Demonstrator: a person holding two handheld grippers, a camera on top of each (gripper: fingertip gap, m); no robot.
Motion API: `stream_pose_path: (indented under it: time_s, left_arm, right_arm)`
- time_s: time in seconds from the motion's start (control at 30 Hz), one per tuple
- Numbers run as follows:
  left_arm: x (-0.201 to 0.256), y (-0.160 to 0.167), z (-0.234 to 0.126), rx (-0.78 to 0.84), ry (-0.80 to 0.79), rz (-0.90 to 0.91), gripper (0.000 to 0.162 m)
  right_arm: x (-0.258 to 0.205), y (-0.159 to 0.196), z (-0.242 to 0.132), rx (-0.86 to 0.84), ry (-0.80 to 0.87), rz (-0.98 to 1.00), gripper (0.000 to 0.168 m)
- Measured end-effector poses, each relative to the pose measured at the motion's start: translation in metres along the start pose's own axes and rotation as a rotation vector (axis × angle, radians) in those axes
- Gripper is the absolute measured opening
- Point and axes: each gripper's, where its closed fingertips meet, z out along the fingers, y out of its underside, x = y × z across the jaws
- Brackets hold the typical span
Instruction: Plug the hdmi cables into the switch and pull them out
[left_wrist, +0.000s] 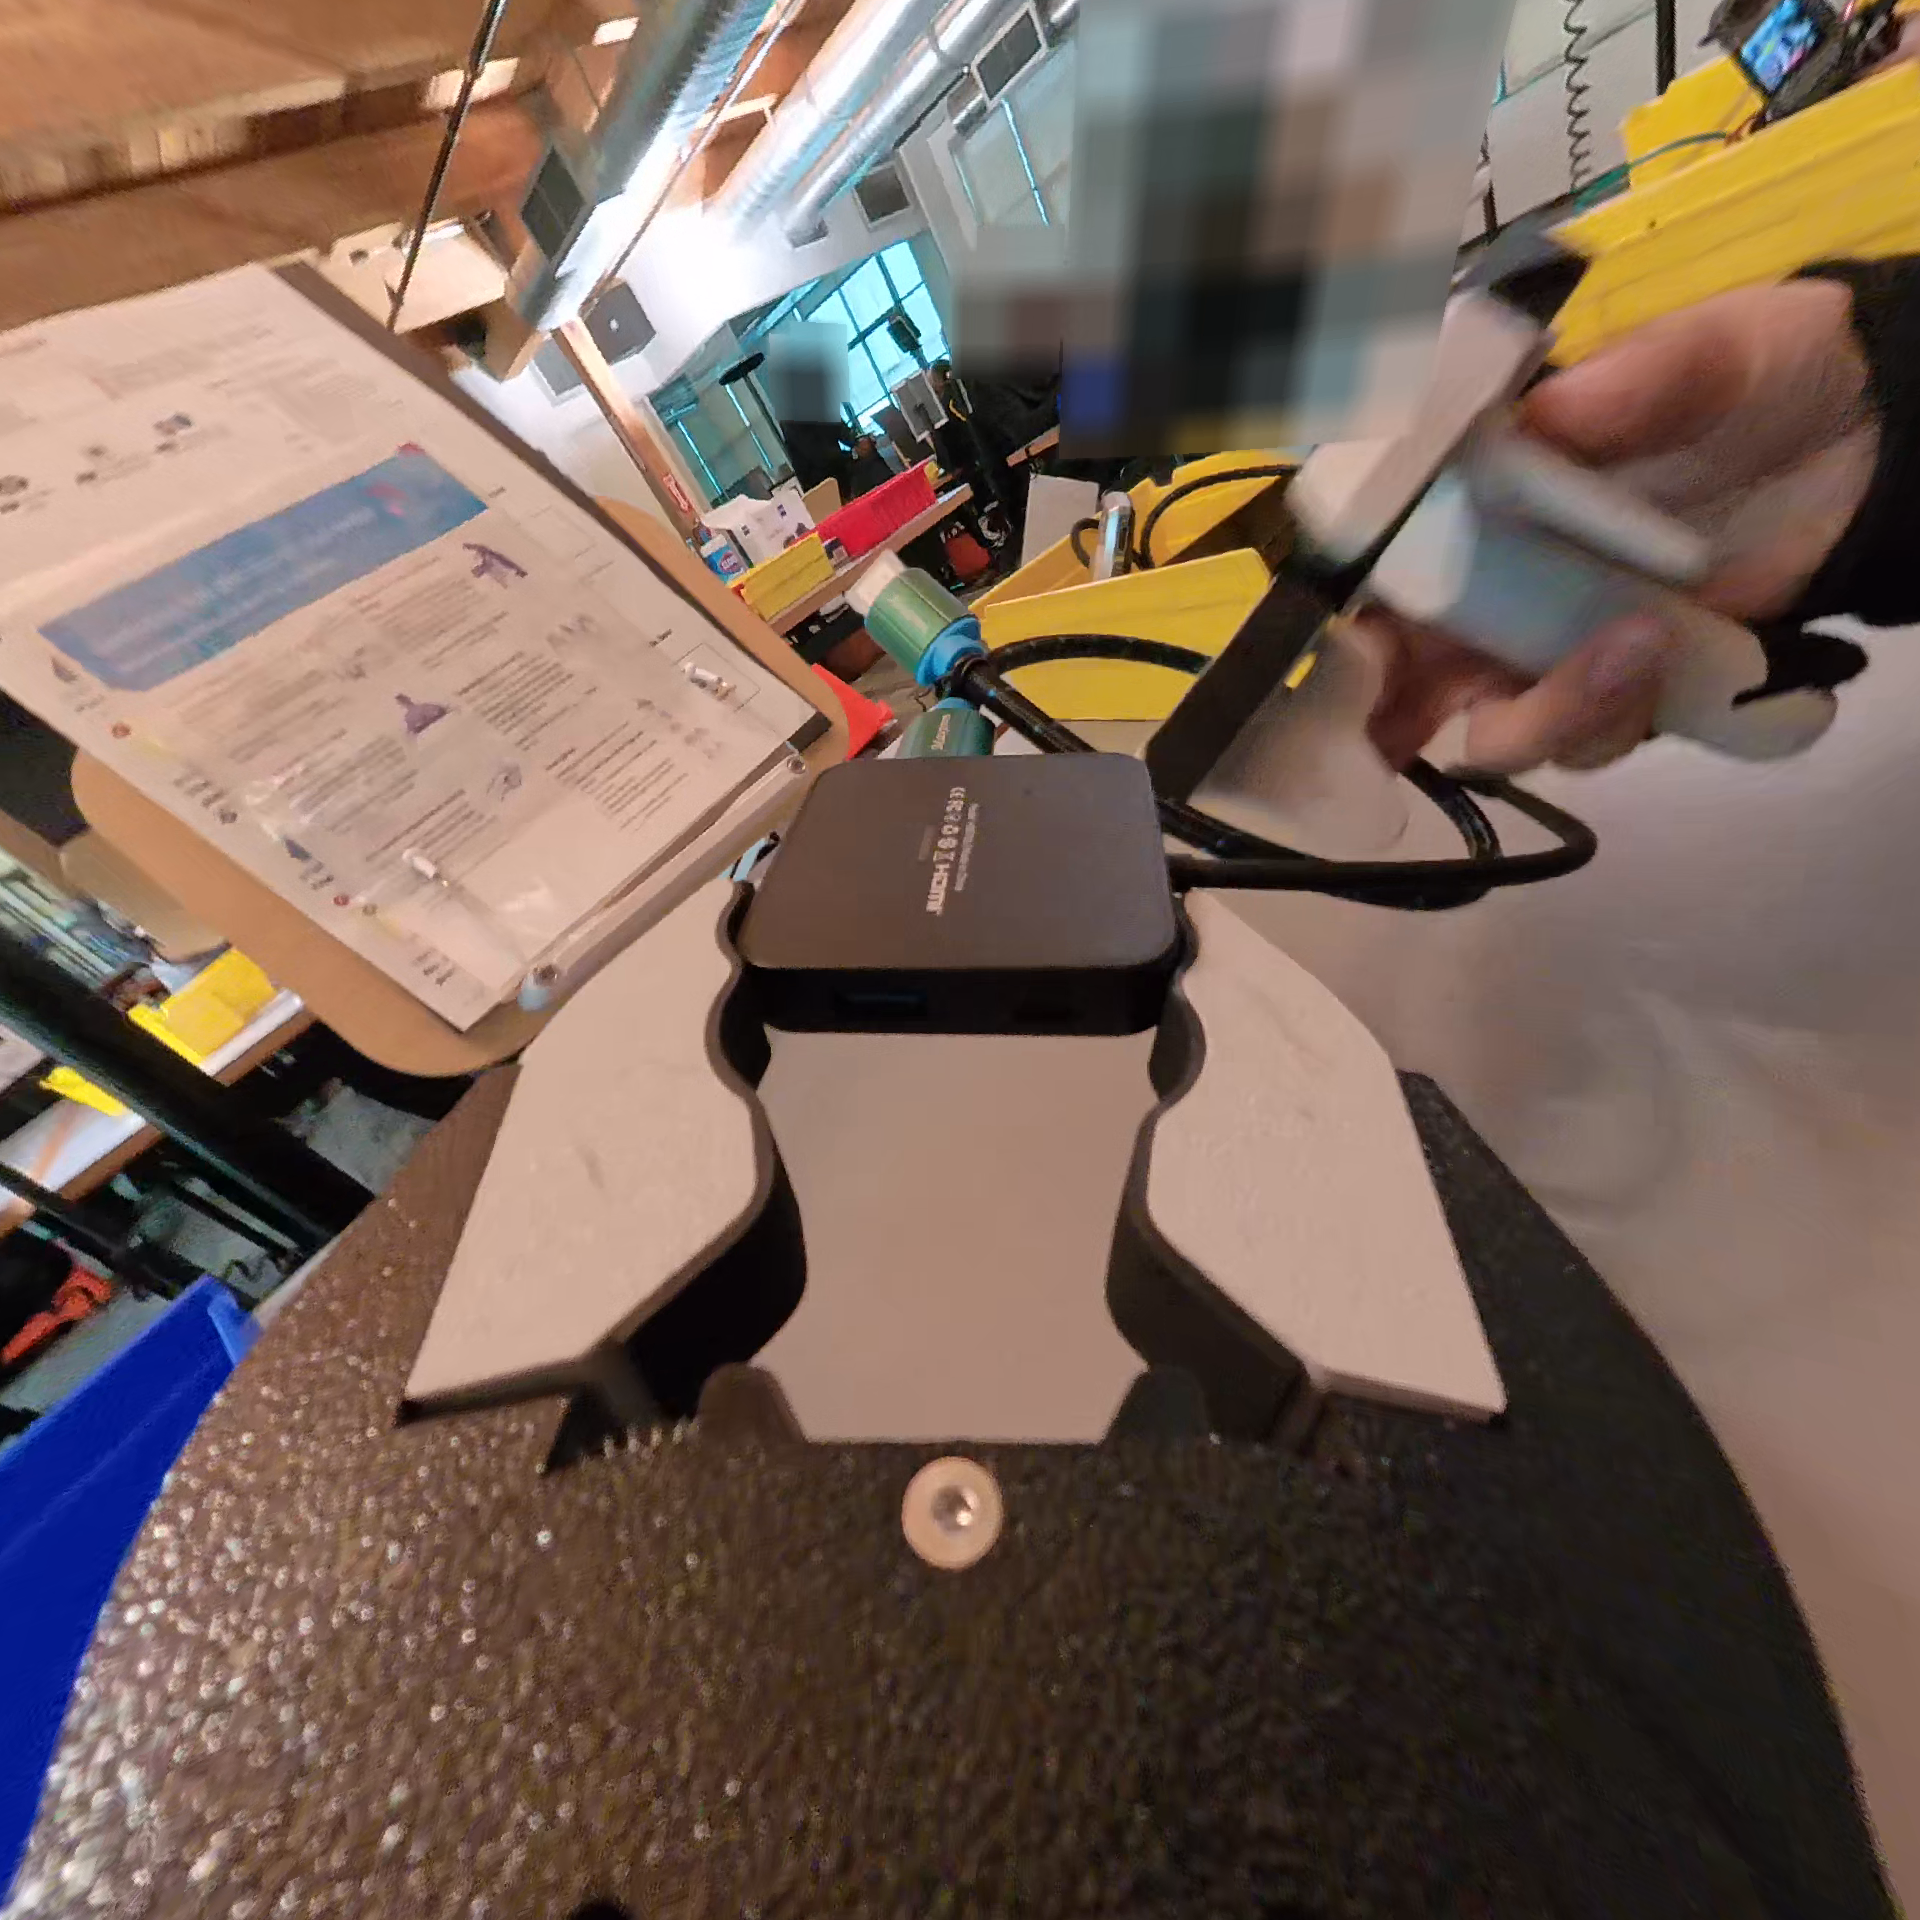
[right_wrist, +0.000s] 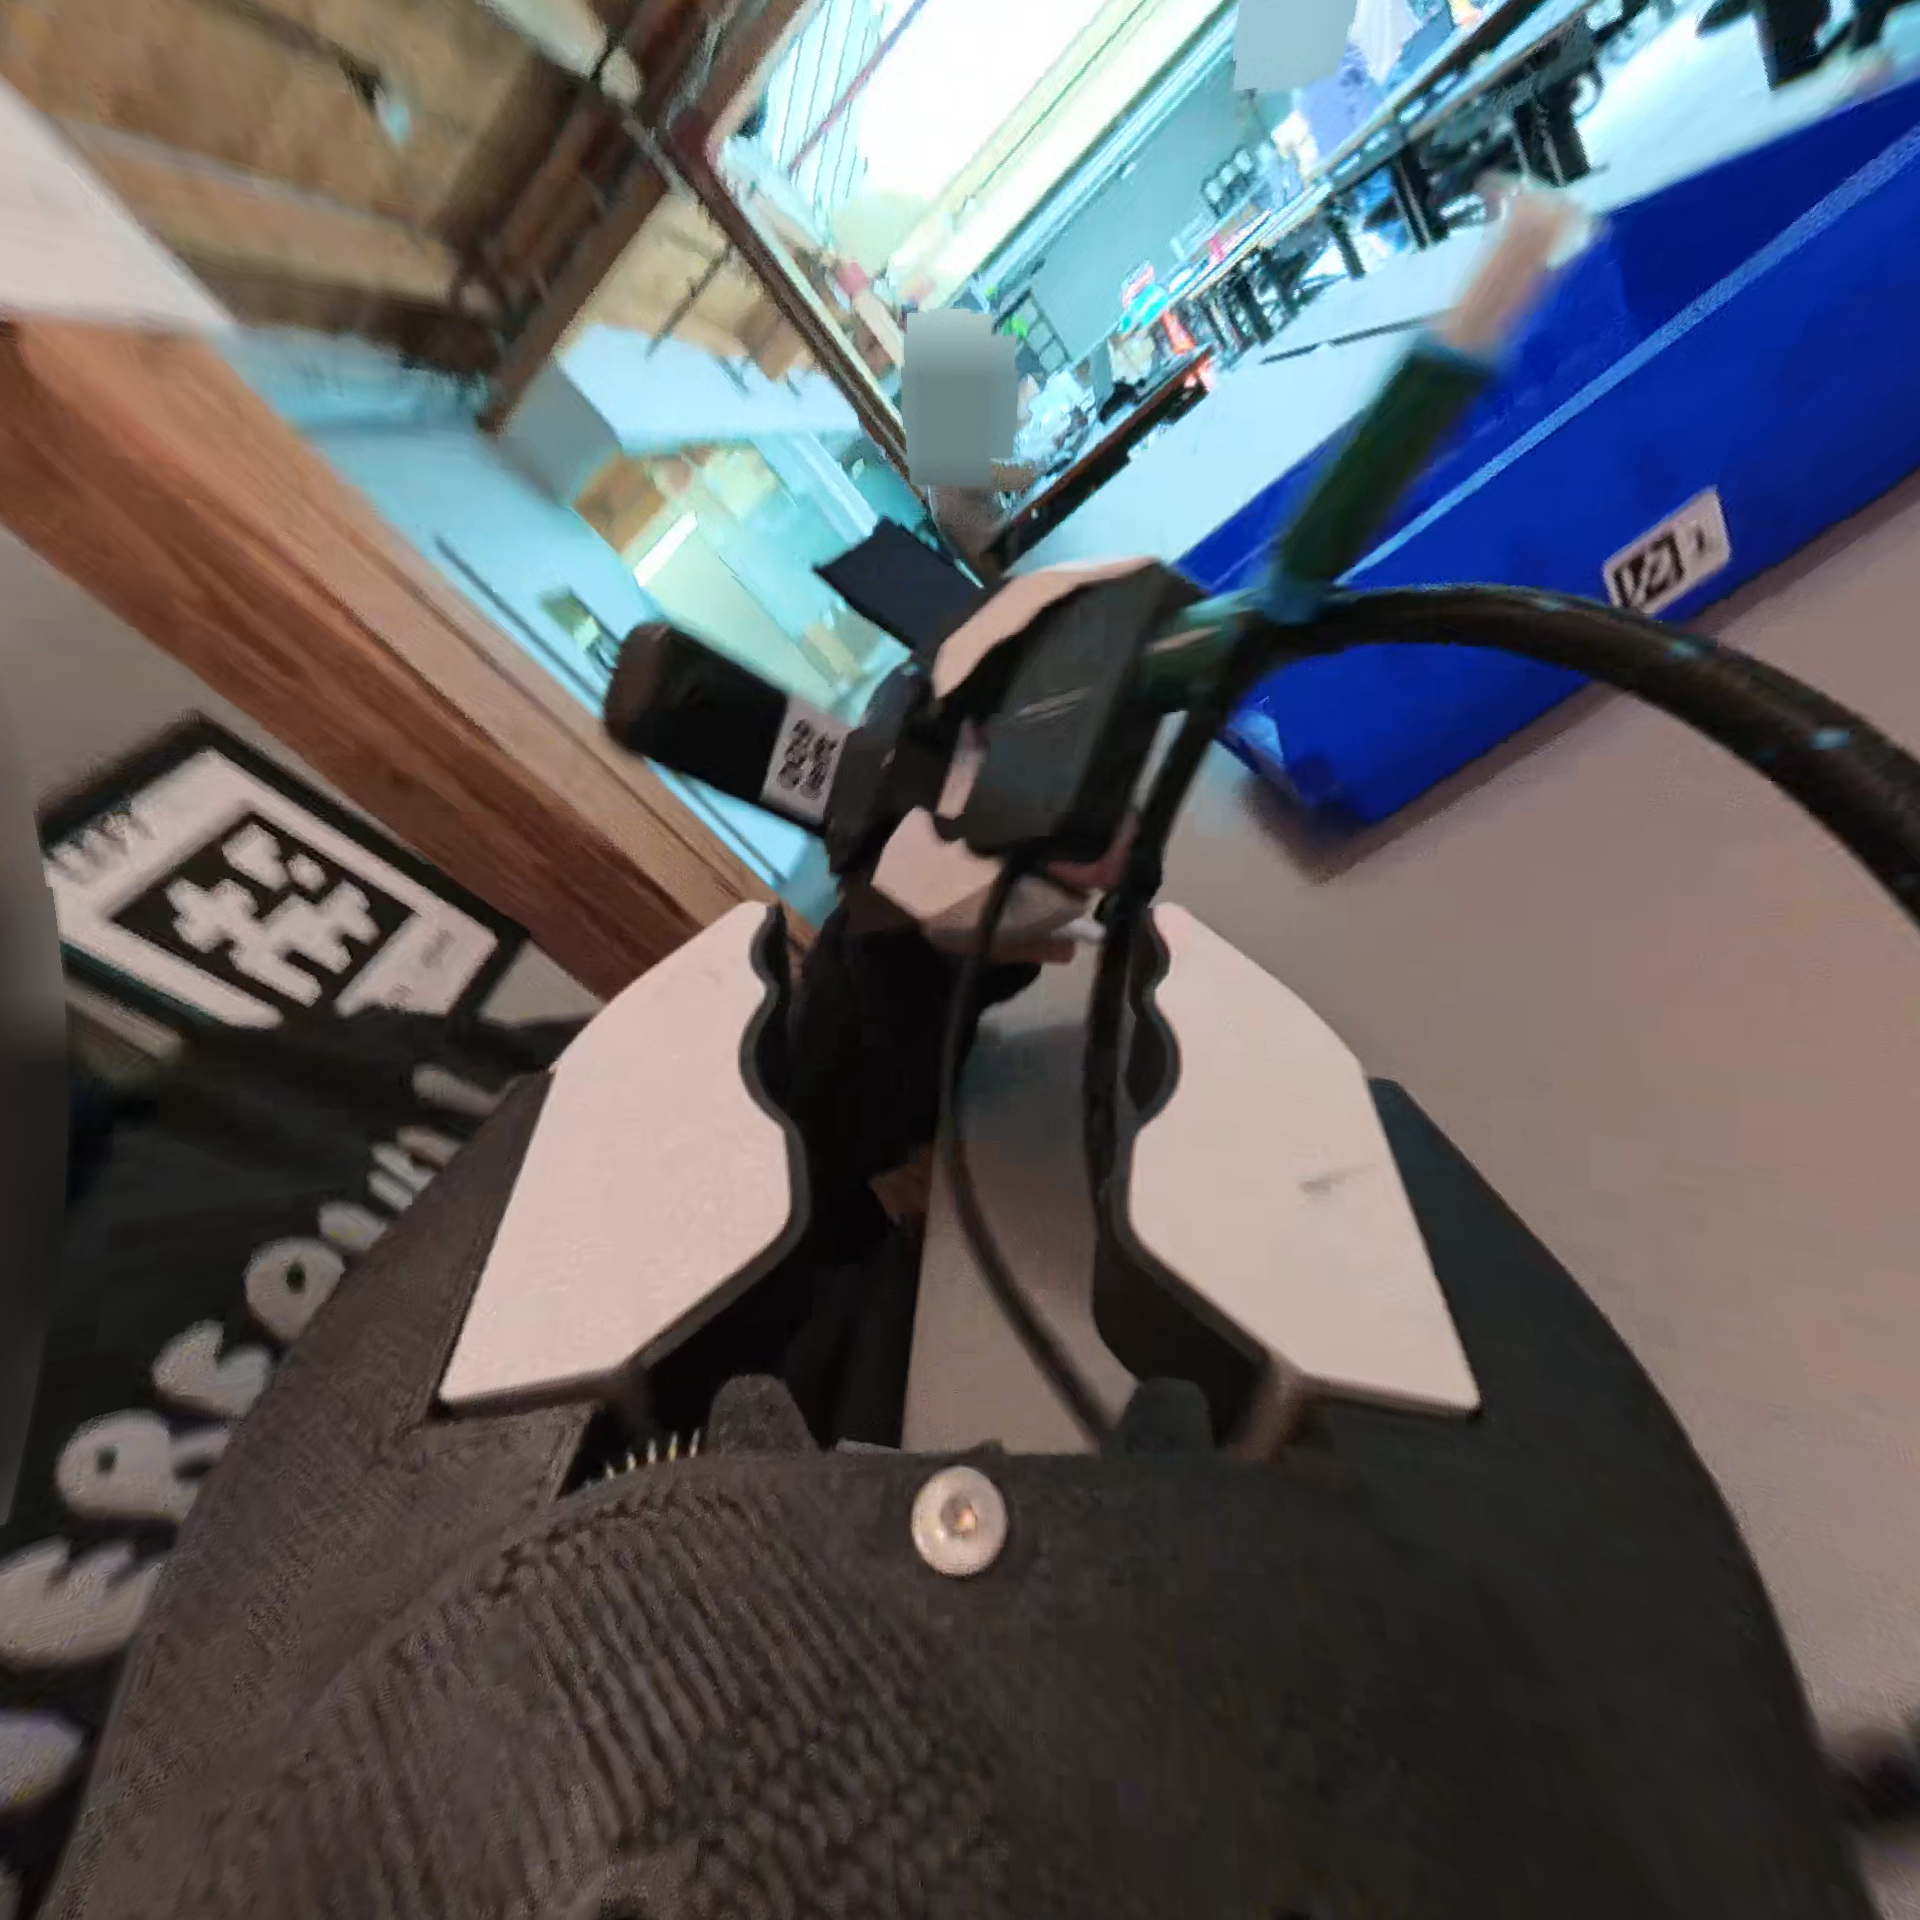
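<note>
Above the table (left_wrist: 1714, 1143), the left gripper's (left_wrist: 956, 935) fingers (left_wrist: 634, 1174) pinch the HDMI switch (left_wrist: 956, 883); the right gripper's (right_wrist: 961, 966) spread fingers (right_wrist: 1278, 1164) straddle the cable (right_wrist: 1558, 634) leading off its far side.

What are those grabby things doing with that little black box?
The left tongs are pinching the small black switch, holding it above the grey table. Black cables with green plugs hang off its far side. A person's hand holds the right tongs, which are open and gripping nothing, with a thin black cable passing loosely between them.
</note>
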Motion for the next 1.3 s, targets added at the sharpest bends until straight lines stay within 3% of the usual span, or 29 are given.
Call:
stream_pose_path:
  time_s: [0.07,0.13,0.23,0.3,0.4,0.57,0.73,0.93,0.97,1.13,1.3]
  left_arm:
    - [-0.014,0.004,-0.006,-0.017,-0.019,-0.028,0.073]
    - [-0.021,0.009,-0.013,-0.033,0.004,-0.055,0.073]
    - [-0.007,0.003,-0.022,0.022,0.158,-0.094,0.073]
    - [0.010,-0.008,-0.026,0.078,0.278,-0.117,0.073]
    - [0.042,-0.019,-0.029,0.141,0.454,-0.133,0.073]
    - [0.073,-0.018,-0.022,0.127,0.572,-0.128,0.073]
    - [0.077,-0.015,-0.019,0.123,0.569,-0.130,0.073]
    - [0.070,-0.009,-0.020,0.103,0.550,-0.122,0.073]
    - [0.070,-0.006,-0.020,0.091,0.550,-0.110,0.073]
    - [0.071,0.008,-0.016,0.001,0.530,-0.045,0.073]
    - [0.089,0.003,-0.012,-0.011,0.572,0.001,0.073]
  right_arm:
    - [-0.020,-0.002,-0.015,-0.071,0.053,-0.182,0.064]
    - [-0.037,-0.005,-0.032,-0.119,0.156,-0.421,0.078]
    - [-0.046,-0.042,-0.067,0.027,0.434,-0.771,0.081]
    - [-0.047,-0.056,-0.086,0.077,0.535,-0.871,0.076]
    - [-0.026,-0.040,-0.087,-0.039,0.542,-0.871,0.080]
    - [-0.014,0.007,-0.043,-0.224,0.316,-0.871,0.077]
    - [-0.004,0.027,-0.020,-0.285,0.254,-0.891,0.065]
    - [0.002,0.021,-0.014,-0.218,0.252,-0.838,0.052]
    - [0.005,0.016,-0.016,-0.206,0.287,-0.840,0.038]
    - [0.005,-0.012,-0.042,-0.109,0.405,-0.869,0.039]
    - [0.013,0.033,-0.020,-0.347,0.305,-0.883,0.042]
